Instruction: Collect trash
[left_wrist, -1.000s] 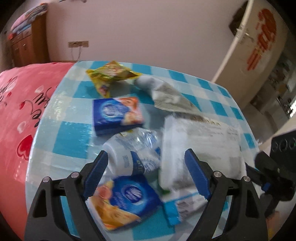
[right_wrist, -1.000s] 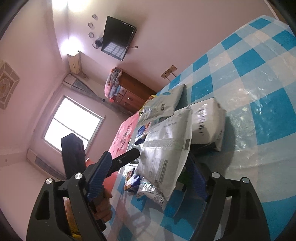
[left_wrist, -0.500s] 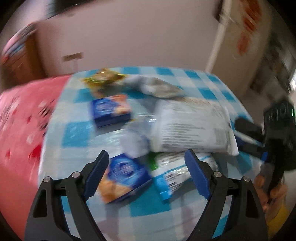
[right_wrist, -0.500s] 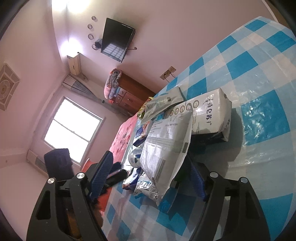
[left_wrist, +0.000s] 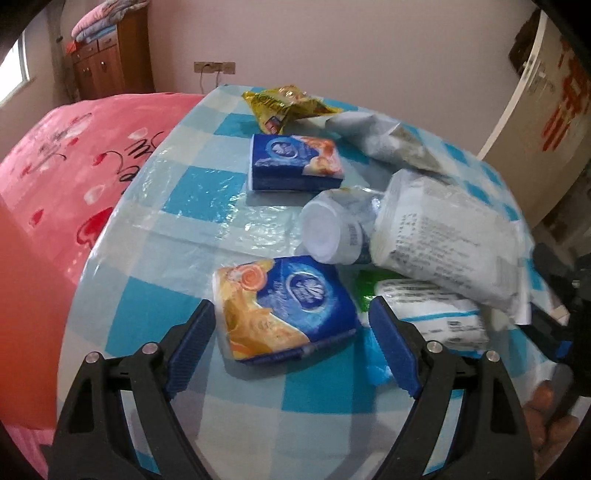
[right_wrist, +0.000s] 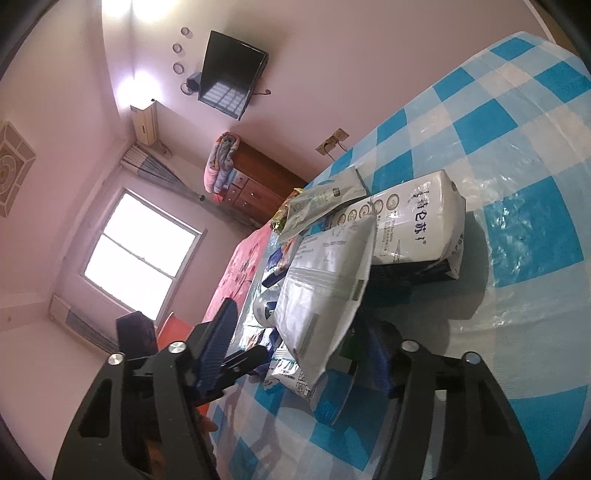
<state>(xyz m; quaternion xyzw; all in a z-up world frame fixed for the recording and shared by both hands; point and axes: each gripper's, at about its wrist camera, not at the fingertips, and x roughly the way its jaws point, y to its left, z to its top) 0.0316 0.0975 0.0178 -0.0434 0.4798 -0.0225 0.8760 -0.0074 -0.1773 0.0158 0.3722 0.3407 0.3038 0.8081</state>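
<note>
Blue-and-orange pack: a soft plastic-wrapped tissue pack (left_wrist: 284, 306) lies flat on the checked blue-and-white tablecloth (left_wrist: 192, 192), squarely between the jaws of my left gripper (left_wrist: 291, 350).
Left jaws: I see them standing wide, pads either side of that pack, neither pressing it; nothing held.
White pouch: a crinkled white printed plastic pouch (right_wrist: 325, 280) sits between the jaws of my right gripper (right_wrist: 295, 354), leaning over the other litter.
Right jaws: they have just been closing in on the pouch; from the wrist view a gap shows at the near pad, and the far pad is behind the pouch, so I cannot tell whether it is gripped.
Step in hand: I judge this is the approach to the first pickups, each gripper lined on one piece.
Next move: lower the left a little, then close across the tissue pack's short sides; it should squash easily.
Hard to make out: what lies under the pouch is hidden, and no bin shows ahead of either jaw pair.
</note>
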